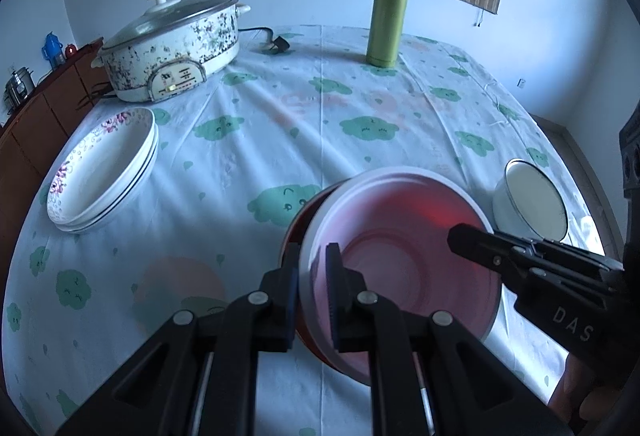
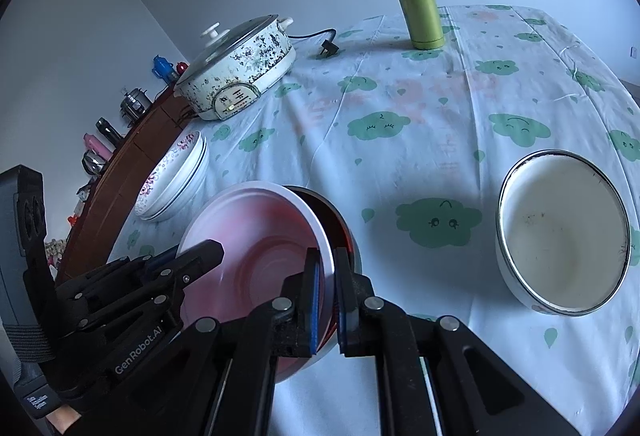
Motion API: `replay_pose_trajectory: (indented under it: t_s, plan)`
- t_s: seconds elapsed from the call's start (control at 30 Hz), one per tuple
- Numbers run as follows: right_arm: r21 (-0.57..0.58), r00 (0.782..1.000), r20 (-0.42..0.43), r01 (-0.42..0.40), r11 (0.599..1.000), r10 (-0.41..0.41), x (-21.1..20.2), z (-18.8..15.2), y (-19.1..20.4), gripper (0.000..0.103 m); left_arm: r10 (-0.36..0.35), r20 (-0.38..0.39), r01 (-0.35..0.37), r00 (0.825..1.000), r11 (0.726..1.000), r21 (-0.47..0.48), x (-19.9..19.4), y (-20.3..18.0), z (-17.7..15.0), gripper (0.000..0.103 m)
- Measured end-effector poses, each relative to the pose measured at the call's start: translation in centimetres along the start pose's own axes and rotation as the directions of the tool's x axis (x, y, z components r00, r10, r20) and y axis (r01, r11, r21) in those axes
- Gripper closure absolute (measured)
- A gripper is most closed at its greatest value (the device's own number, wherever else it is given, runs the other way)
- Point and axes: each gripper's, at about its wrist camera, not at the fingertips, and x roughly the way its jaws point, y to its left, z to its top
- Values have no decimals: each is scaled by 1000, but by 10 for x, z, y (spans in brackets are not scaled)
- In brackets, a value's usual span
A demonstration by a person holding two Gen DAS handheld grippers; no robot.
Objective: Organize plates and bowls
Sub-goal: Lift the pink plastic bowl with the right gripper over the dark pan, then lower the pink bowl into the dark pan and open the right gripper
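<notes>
1. The round red bowl with a white rim [image 1: 400, 268] sits at the near middle of the cloud-print tablecloth [image 1: 280, 123].
2. The white enamel bowl [image 2: 560, 232] lies to its right.
3. The stack of white floral plates [image 1: 100, 171] lies to its left.
4. The speckled electric pot with a lid [image 1: 172, 47] stands behind the plates.
5. The tall green metal flask [image 1: 388, 23] stands at the far edge.
</notes>
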Motion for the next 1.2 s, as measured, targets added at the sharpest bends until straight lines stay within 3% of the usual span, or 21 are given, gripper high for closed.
replay_pose_trajectory:
  t_s: [1.0, 1.13, 1.2]
  plan:
    - [-19, 1000, 23, 13, 1000, -12, -7, 2, 4, 94, 2, -1, -2, 1000, 1000, -20, 0, 6, 0, 90]
    - [2, 997, 71, 9, 1000, -10, -17, 4, 0, 94, 61, 45, -60, 997, 998, -13, -9, 5, 1, 88]
    - [17, 996, 86, 7, 1000, -8, -20, 5, -3, 94, 112, 89, -111, 990, 994, -14, -15, 6, 3, 77]
